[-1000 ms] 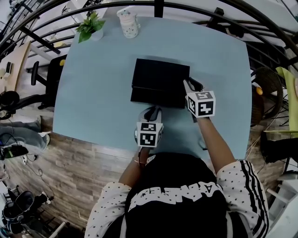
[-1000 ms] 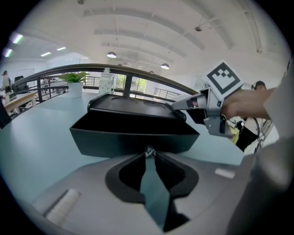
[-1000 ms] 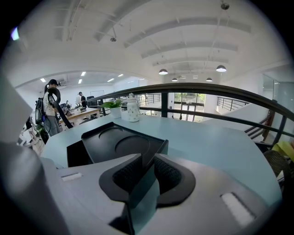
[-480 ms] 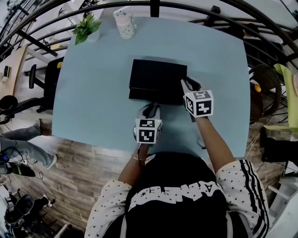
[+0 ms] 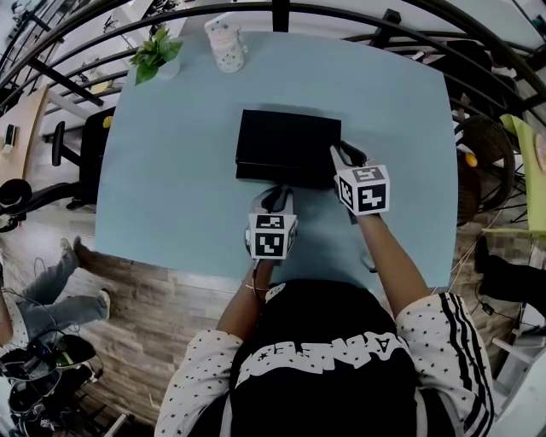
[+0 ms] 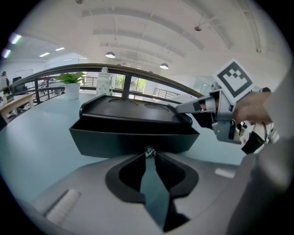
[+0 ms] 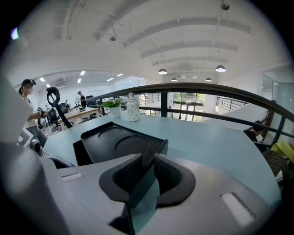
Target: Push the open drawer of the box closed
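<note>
A flat black box lies in the middle of the light blue table. Its drawer sticks out a little toward me. In the left gripper view the drawer front fills the middle, with a small knob on it. My left gripper is shut, and its tips rest against that knob. My right gripper is at the box's near right corner. In the right gripper view the edge of the box runs between the pads, with the right gripper shut on it.
A potted plant and a patterned white jar stand at the table's far left. A dark curved railing runs behind the table. Chairs stand at both sides, and someone's legs show on the floor at the left.
The drawer has slid further into the box. My left gripper has moved slightly forward with it. The right gripper has stayed at the box's corner.
</note>
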`<state>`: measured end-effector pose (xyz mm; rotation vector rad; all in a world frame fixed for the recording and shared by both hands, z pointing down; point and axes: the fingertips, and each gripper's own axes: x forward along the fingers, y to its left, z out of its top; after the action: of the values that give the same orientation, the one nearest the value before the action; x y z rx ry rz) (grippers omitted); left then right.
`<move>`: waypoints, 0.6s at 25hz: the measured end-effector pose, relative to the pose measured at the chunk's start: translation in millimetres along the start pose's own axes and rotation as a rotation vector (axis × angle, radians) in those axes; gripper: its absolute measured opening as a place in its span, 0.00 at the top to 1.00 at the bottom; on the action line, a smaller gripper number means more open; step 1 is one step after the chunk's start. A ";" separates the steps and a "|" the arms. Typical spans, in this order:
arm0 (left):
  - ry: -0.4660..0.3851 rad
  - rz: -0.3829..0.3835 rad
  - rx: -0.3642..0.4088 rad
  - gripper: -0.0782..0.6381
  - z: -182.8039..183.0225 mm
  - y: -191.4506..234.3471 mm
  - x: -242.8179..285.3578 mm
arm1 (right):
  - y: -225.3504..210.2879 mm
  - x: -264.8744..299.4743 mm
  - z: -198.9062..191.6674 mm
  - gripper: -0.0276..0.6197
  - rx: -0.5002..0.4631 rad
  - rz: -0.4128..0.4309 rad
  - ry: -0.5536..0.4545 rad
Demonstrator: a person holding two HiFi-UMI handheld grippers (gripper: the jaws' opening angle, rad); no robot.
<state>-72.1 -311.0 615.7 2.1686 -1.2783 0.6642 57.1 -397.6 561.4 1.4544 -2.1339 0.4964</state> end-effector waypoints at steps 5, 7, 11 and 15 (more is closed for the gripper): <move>0.004 -0.001 0.004 0.89 2.6 0.9 3.3 | -0.3 -0.1 -0.2 0.86 0.003 -0.003 0.001; 0.003 -0.004 0.005 0.89 3.8 1.7 5.2 | -0.4 0.3 -0.4 0.86 0.003 -0.006 0.001; 0.000 -0.005 0.004 0.89 5.6 4.0 9.3 | 0.0 1.8 -0.9 0.86 0.005 -0.004 0.000; -0.003 -0.006 0.004 0.89 7.2 4.6 11.2 | 0.5 0.7 -0.8 0.86 0.009 -0.005 -0.002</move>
<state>-70.4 -324.7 618.5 2.1765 -1.2722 0.6618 56.6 -397.5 562.5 1.4662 -2.1318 0.5035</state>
